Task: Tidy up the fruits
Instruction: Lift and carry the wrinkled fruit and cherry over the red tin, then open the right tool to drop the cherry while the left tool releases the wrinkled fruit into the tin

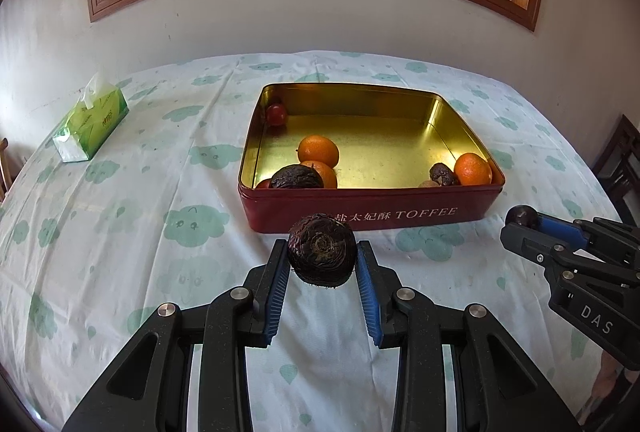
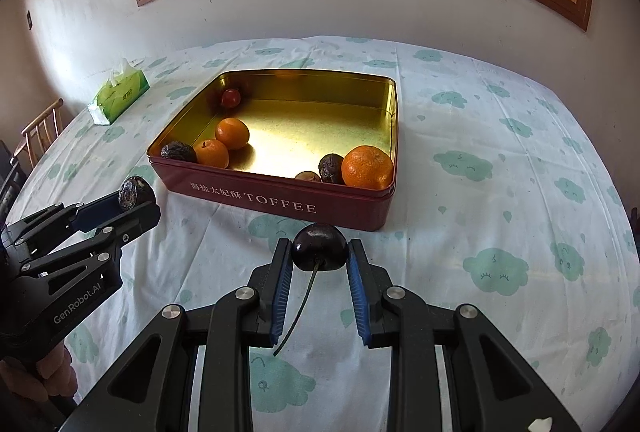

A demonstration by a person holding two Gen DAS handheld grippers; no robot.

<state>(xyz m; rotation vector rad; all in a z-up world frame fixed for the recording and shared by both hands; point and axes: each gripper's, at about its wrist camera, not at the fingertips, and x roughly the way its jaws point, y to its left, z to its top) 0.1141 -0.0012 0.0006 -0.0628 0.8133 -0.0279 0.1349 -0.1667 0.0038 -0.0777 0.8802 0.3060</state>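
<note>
Both grippers loaded short of the toffee tin [image 1: 372, 206]: left gripper [image 1: 322, 255] clamped on a wrinkled passion fruit [image 1: 322, 250], right gripper [image 2: 319, 250] on a dark cherry [image 2: 319, 246], tin straight ahead.

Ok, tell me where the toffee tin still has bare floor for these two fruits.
The toffee tin is bare through its middle and far right corner, between the oranges on its left and the big orange at its near right. The near left corner and near right corner are crowded. Both the left gripper and right gripper hold fruit.

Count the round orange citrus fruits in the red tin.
3. Two orange citrus fruits sit together near the red toffee tin's left wall; one in the near right corner. None seems hidden.
</note>
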